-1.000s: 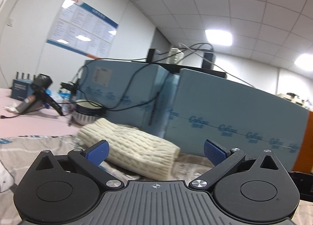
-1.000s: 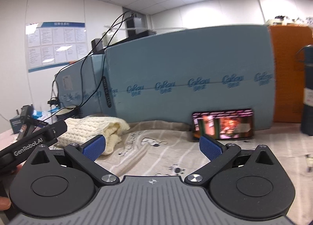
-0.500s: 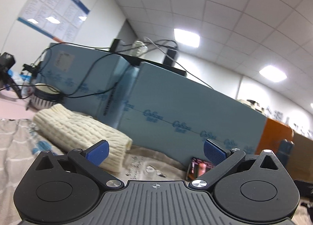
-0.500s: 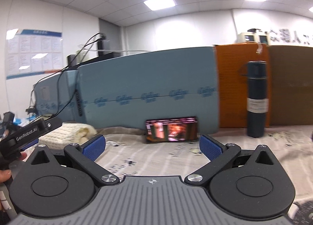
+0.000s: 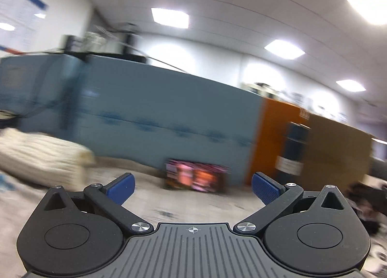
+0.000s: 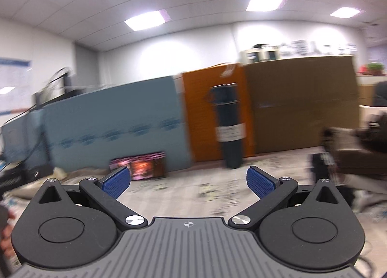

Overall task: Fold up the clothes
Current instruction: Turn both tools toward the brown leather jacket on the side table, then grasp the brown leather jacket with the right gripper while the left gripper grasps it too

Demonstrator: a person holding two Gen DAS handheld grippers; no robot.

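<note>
A folded cream knit sweater (image 5: 46, 157) lies at the left on the patterned cloth (image 5: 150, 203) that covers the table. My left gripper (image 5: 192, 187) is open and empty, well to the right of the sweater and above the cloth. A heap of dark clothes (image 6: 350, 154) sits at the right of the right wrist view; its blurred edge (image 5: 370, 195) shows at the far right of the left wrist view. My right gripper (image 6: 188, 182) is open with nothing between its blue pads, to the left of that heap. Both views are blurred.
A phone (image 5: 196, 177) (image 6: 139, 166) with a lit screen leans against a blue foam board (image 5: 157, 118). A dark flask (image 6: 228, 125) stands before an orange panel (image 6: 208, 113) and a brown cardboard board (image 6: 300, 106). A person's hand (image 6: 6, 232) shows at the lower left.
Both views have swung to the right. The cream sweater has slid toward the left edge, the flask and cardboard have come into view, and the dark clothes now show at the right.
</note>
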